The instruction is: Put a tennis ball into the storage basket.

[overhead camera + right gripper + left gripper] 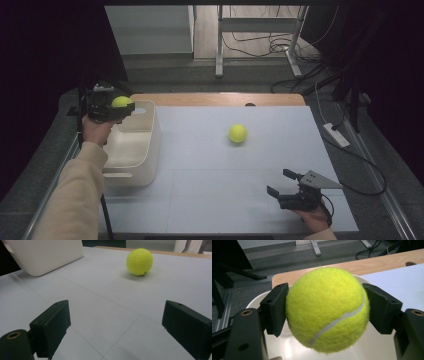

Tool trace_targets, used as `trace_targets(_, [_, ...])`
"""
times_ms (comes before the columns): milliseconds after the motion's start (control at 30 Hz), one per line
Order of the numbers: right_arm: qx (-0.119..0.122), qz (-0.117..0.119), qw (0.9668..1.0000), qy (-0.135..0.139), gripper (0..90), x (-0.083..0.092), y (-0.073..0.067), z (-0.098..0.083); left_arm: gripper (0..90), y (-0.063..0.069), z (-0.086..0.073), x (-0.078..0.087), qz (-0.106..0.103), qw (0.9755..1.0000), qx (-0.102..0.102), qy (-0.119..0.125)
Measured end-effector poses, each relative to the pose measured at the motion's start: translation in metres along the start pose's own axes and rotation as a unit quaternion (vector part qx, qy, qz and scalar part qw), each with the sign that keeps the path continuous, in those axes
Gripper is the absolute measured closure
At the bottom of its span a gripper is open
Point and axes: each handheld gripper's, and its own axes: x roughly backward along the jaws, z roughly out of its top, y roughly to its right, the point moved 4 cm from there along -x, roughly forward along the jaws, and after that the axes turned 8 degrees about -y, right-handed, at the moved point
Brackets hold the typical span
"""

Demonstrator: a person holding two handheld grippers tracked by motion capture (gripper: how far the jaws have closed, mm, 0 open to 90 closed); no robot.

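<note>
Table point(210, 200) fills the frame's middle, with a white bin point(147, 155) at its left edge. Judging by this, the job is half done: one tennis ball point(121, 102), clamped in the left gripper point(117, 106), hangs over the bin, unreleased; the second ball point(238, 133) lies centre-right, untouched. The right gripper point(281, 182), lower right, gapes empty.

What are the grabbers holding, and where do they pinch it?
The left hand-held gripper pinches a tennis ball across its middle. The right hand-held gripper holds nothing.
</note>
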Motion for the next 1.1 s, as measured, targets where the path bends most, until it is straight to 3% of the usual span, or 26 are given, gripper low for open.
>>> trace_targets(600, [-0.002,0.001,1.0,-0.001,8.3,0.0,0.0,0.0,26.5,-0.011,-0.012,-0.017,0.007,0.9986,-0.003,-0.053])
trace_targets(900, [-0.002,-0.001,1.0,0.0,8.3,-0.001,0.0,0.0,26.5,-0.009,-0.016,-0.022,0.007,0.9975,-0.012,-0.069])
trace_targets(1100, [-0.003,-0.001,1.0,0.0,8.3,-0.001,0.0,0.0,26.4,-0.009,-0.015,-0.022,0.008,0.9978,-0.009,-0.065])
